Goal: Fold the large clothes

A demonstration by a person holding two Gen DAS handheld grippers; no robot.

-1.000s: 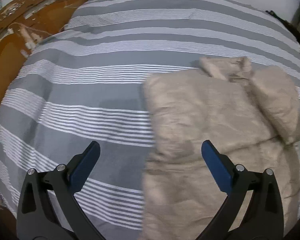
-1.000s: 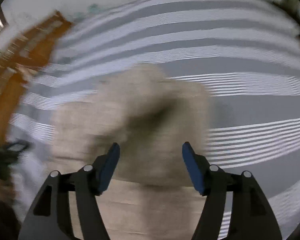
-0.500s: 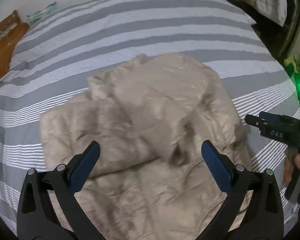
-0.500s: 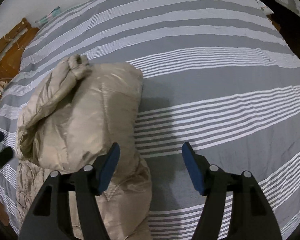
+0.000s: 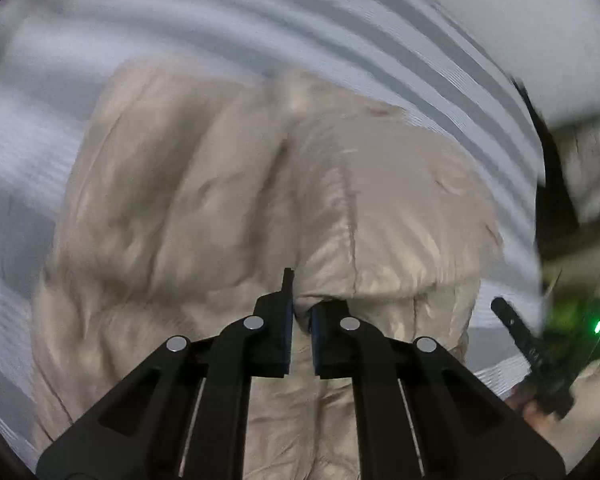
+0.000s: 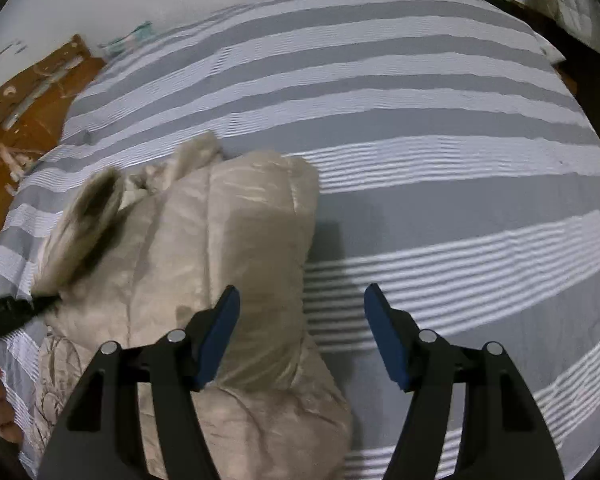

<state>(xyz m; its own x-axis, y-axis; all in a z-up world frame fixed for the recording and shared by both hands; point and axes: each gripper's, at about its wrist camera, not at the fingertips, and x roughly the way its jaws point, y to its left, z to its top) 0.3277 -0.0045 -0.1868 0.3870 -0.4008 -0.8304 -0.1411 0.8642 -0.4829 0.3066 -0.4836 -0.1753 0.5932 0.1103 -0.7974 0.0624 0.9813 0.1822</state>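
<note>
Left gripper (image 5: 300, 320) is clenching a fold of the beige puffer jacket (image 5: 228, 208). Its fingers (image 5: 284, 332) are sitting nearly together with a pinch of the shiny fabric showing between the blue pads. The pinched bit is the lower edge of a puffy folded section on the jacket's right half. The left wrist view is motion-blurred, so finer detail on the grip is not readable.

Right gripper (image 6: 302, 332) is hanging released, fingers (image 6: 220, 336) spread wide and gripping nothing. Its left finger is sitting over the jacket's right edge, while the right finger is hovering over bare bed cover; whether the left pad is touching the fabric, cannot tell.

Jacket (image 6: 228, 264) is lying bunched on the bed (image 6: 440, 168), on the grey-and-white striped cover, toward the left side in the right wrist view. Quilted panels are stacking in a rough folded block, with a furry hood trim (image 6: 96, 204) sticking up at the far left end, blurred.

The left gripper's black body is showing at the left edge of the right wrist view, beside the jacket. The right gripper's body (image 5: 540, 360), with a green light, is showing at the right edge of the left wrist view. A brown wooden surface (image 6: 24, 108) is lying beyond the bed's far-left corner.
</note>
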